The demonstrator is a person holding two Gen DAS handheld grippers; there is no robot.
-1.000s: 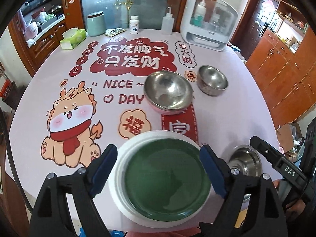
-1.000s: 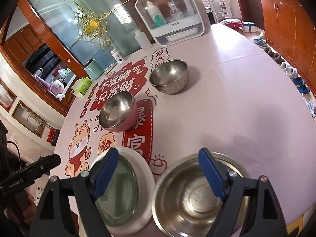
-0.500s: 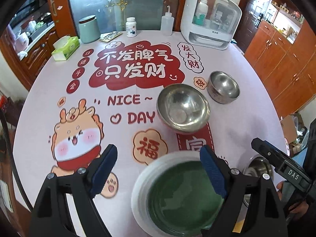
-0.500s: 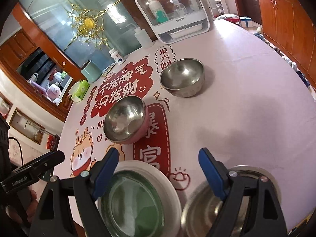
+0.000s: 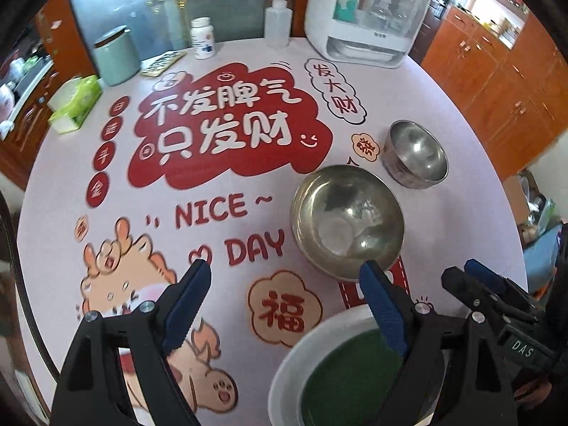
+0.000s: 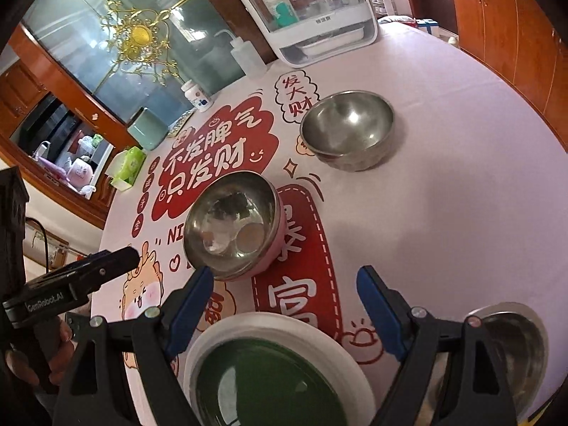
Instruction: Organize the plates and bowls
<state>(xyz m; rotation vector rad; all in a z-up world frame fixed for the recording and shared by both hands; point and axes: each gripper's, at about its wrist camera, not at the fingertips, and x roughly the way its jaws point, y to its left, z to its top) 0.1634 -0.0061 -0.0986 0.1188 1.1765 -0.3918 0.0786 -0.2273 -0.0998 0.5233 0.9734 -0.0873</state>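
A white plate with a green centre (image 5: 340, 376) (image 6: 273, 372) lies at the table's near edge. A steel bowl with a pink outside (image 5: 346, 220) (image 6: 232, 225) stands beyond it. A smaller steel bowl (image 5: 415, 154) (image 6: 349, 129) stands farther back right. A third steel bowl (image 6: 511, 340) sits at the near right edge. My left gripper (image 5: 285, 309) is open and empty above the tablecloth, left of the plate. My right gripper (image 6: 284, 309) is open and empty above the plate's far rim; it shows in the left wrist view (image 5: 486, 287).
A round table with a printed pink cloth (image 5: 227, 135). At the back stand a white dish cabinet (image 5: 365, 17) (image 6: 312, 14), a squeeze bottle (image 5: 278, 25), a pill bottle (image 5: 203, 39), a green canister (image 5: 117, 56) and a tissue box (image 5: 76, 103). Wooden cabinets (image 5: 497, 81) stand to the right.
Both grippers have pulled left and back from the dishes. The plate has slid to the lower right in the left view; the right gripper now hangs over the plate, off the near bowl.
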